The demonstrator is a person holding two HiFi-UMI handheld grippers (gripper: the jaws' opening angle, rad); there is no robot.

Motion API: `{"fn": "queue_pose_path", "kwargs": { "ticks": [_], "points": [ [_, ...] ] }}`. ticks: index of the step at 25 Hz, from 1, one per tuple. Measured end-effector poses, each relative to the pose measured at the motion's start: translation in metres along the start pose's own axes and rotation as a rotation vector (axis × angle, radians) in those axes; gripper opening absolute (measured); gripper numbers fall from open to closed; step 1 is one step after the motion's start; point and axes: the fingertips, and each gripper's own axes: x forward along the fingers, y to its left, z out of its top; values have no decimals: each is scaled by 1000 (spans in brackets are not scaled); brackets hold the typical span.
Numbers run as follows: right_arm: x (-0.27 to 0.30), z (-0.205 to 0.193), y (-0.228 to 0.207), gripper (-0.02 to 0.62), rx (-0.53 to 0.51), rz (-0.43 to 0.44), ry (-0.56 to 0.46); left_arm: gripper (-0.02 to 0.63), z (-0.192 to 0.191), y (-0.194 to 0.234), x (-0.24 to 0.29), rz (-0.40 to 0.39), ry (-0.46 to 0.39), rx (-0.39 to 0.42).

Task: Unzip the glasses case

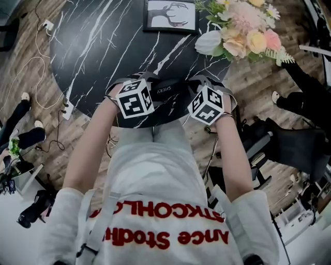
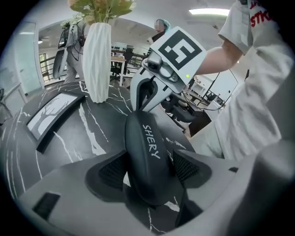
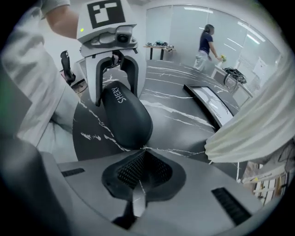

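Honestly, the case (image 2: 146, 152) at the worktop's (image 3: 184, 115) edge is judged light, stiff and slippery, so it's clamped across its sides by the left gripper (image 2: 150, 171), while the right gripper (image 3: 144, 152) is pressed together at its end, where the pull should be taken.

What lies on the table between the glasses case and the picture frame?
Nothing: in the head view only bare black marble table shows between the glasses case and the picture frame.

glasses case (image 1: 168, 93) on table (image 1: 103, 52) (near edge), vase (image 1: 208, 43) behind
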Motion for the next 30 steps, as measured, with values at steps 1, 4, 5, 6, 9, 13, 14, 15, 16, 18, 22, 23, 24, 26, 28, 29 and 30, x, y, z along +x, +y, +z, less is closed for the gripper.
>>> {"fn": "queue_pose_path", "kwargs": {
  "ticks": [1,4,5,6,9,13,14,15,16,18,22,23,24,26,28,29,30],
  "points": [
    [1,1,-1,14,-40,2,12,319,0,0,0,-18,5,0],
    [2,3,-2,15,-147,25,35,319,-1,1,-1,-69,19,22],
    [2,3,-1,14,-159,38,37,321,0,2,-1,-74,24,48],
    [1,3,0,14,-153,52,34,321,0,4,-2,-64,29,83],
    [-5,-1,2,14,-40,73,5,327,5,20,-8,70,-2,125],
    [-9,-14,8,14,255,91,-73,314,11,51,-43,323,-172,-70],
    [-10,-15,12,14,323,95,-95,314,10,53,-52,366,-196,-102],
    [-11,-15,16,14,379,97,-115,314,8,52,-58,395,-209,-124],
    [-11,-13,22,14,423,98,-134,309,5,48,-61,411,-215,-145],
    [-10,-2,38,15,476,106,-164,270,2,39,-63,416,-233,-212],
    [3,28,75,14,451,127,-162,176,15,30,-59,405,-349,-407],
    [6,35,81,15,445,132,-165,122,22,31,-58,407,-376,-428],
    [8,40,84,15,444,136,-169,49,28,32,-57,419,-388,-430],
    [10,47,85,15,452,141,-176,9,37,37,-54,444,-371,-402],
    [11,49,84,15,459,142,-177,8,45,41,-51,443,-358,-385],
    [11,50,82,14,460,142,-178,9,47,44,-50,439,-362,-394],
    [10,51,81,15,460,140,-178,8,48,47,-48,435,-363,-409]
  ]
}}
